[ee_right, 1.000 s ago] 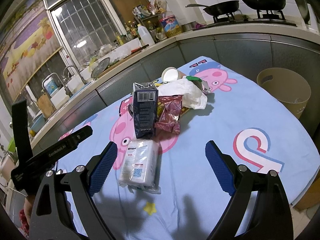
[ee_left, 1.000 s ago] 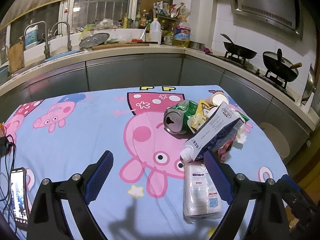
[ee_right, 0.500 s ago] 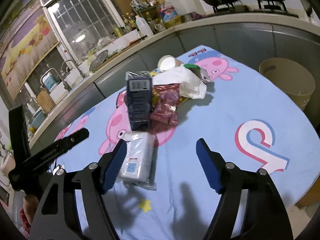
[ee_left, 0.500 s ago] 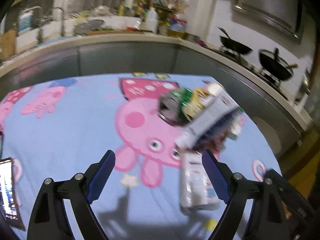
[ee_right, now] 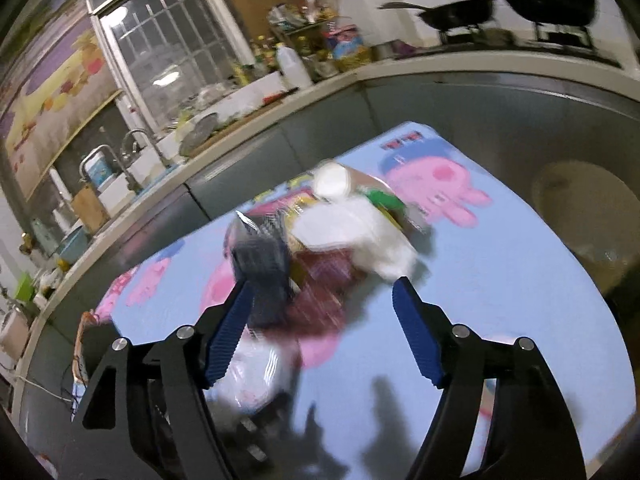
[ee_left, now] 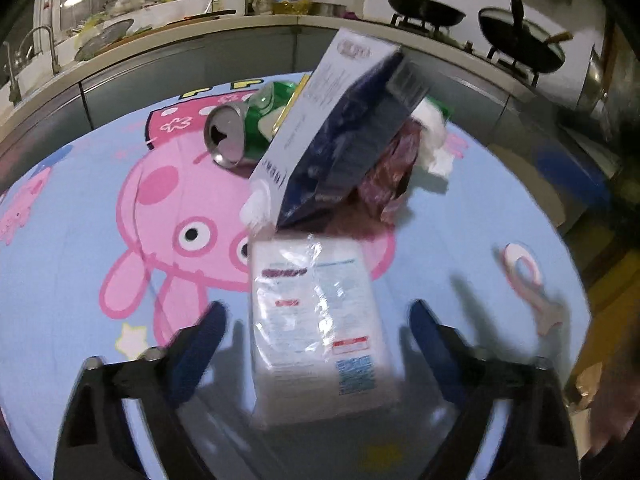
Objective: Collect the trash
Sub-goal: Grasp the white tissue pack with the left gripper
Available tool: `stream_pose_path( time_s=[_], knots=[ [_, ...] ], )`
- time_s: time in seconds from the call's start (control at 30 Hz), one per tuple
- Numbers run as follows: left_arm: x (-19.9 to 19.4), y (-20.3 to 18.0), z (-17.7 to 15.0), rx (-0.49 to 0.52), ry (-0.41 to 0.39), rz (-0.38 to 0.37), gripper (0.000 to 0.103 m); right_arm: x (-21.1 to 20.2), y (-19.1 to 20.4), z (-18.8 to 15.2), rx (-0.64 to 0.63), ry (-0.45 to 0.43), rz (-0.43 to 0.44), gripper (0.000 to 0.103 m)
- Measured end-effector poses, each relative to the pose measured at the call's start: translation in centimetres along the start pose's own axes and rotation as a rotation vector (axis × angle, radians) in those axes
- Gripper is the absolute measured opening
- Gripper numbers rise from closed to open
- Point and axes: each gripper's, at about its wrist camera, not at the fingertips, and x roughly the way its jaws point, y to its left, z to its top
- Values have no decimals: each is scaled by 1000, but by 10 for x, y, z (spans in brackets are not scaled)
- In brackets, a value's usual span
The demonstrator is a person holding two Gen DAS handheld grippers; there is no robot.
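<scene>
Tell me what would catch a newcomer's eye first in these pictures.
First, the pink cartoon pig tablecloth on its pale blue ground covering the table. At its middle sits a litter pile: a dented green drink can lying on its side, with a tilted navy and white carton leaning beside it. Nearest the camera, a clear-wrapped white tissue pack lies between the closing left gripper's jaws, not yet pinched.

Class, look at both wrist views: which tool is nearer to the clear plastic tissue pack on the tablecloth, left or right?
Left. The left tool straddles the tissue pack, jaws closing but not touching. The right tool faces the heap beyond, with the pack by its left finger.
</scene>
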Motion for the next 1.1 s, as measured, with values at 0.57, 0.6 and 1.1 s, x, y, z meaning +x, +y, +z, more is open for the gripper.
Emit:
stream_pose_path(
  time_s=[0.57,0.6,1.1],
  knots=[
    [-29,116,-34,-273,-21,-18,62,17,30,-28,-137,184,116,29],
    [-30,118,-34,-281,-21,-18,62,15,28,-38,-134,207,116,29],
    [-44,121,-32,-289,-49,27,75,0,42,-69,-207,155,61,73]
  ],
)
